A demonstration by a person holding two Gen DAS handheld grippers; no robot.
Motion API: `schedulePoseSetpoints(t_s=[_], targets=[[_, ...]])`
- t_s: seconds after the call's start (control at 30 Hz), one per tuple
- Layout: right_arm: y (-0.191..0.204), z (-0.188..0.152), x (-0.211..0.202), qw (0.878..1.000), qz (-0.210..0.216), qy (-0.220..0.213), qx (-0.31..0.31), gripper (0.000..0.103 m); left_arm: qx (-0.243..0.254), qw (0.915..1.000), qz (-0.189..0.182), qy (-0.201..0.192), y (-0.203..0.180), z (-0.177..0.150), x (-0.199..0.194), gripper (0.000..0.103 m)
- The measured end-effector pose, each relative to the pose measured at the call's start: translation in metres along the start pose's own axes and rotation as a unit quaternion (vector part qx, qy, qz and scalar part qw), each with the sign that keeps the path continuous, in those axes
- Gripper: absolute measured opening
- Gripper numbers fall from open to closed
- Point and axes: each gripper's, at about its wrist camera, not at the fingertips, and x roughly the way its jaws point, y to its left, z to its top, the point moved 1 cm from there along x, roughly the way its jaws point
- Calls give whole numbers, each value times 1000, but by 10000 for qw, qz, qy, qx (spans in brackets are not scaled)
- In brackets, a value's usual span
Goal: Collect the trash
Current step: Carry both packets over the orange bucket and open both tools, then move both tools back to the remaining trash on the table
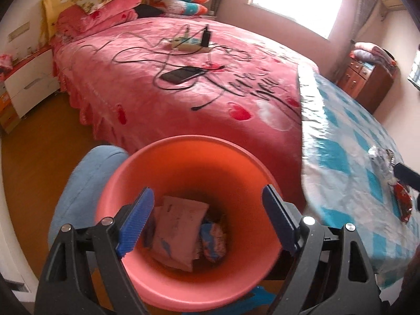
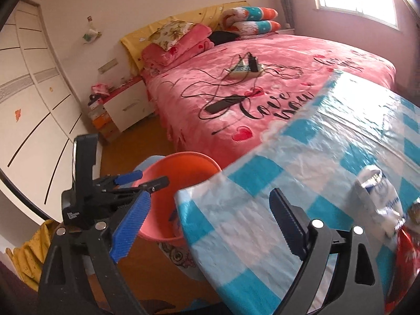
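An orange-pink bin (image 1: pixel 183 157) stands on the floor beside the table; it holds a pink paper packet (image 1: pixel 178 225) and a blue-and-pink wrapper (image 1: pixel 214 239). My left gripper (image 1: pixel 207 218) is open and empty right above the bin's mouth; it also shows in the right wrist view (image 2: pixel 141 179). The bin (image 2: pixel 181 162) shows there too. My right gripper (image 2: pixel 210 223) is open and empty over the table's near-left corner. On the table lie a crumpled clear-white wrapper (image 2: pixel 380 199) and a red wrapper (image 2: pixel 407 260), to the right of my right gripper; both show in the left wrist view (image 1: pixel 380 160), (image 1: pixel 403 202).
The table wears a blue-and-white checked plastic cloth (image 2: pixel 302 183). Behind it is a pink bed (image 1: pixel 183 78) with a phone, power strip and cables. A blue cushioned stool (image 1: pixel 81 181) stands left of the bin. A white nightstand (image 2: pixel 126 107) and wardrobe stand at left.
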Motion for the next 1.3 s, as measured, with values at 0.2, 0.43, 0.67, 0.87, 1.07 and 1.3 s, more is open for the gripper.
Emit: schedulePoseSetpoints(t_s=[0.2, 0.43, 0.67, 0.87, 1.07, 1.3], targets=[[-21, -10, -20, 9991, -163, -196, 350, 91, 325, 9991, -266, -85, -33, 4, -7, 85], [-40, -23, -47, 9963, -376, -463, 620, 93, 623, 9964, -551, -164, -71, 5, -20, 85], [-58, -33, -68, 9928, -508, -750, 777, 93, 844, 9940, -672, -174, -101, 4, -32, 85], [-80, -40, -83, 9893, -496, -984, 955, 93, 1070, 9921, -655, -98, -125, 1, -36, 85], [-111, -47, -101, 9832, -508, -1184, 1296, 93, 1254, 9894, -728, -36, -153, 0, -38, 85], [-146, -53, -133, 9725, -779, -1529, 1573, 93, 1624, 9829, -864, -10, -197, 0, -42, 85]])
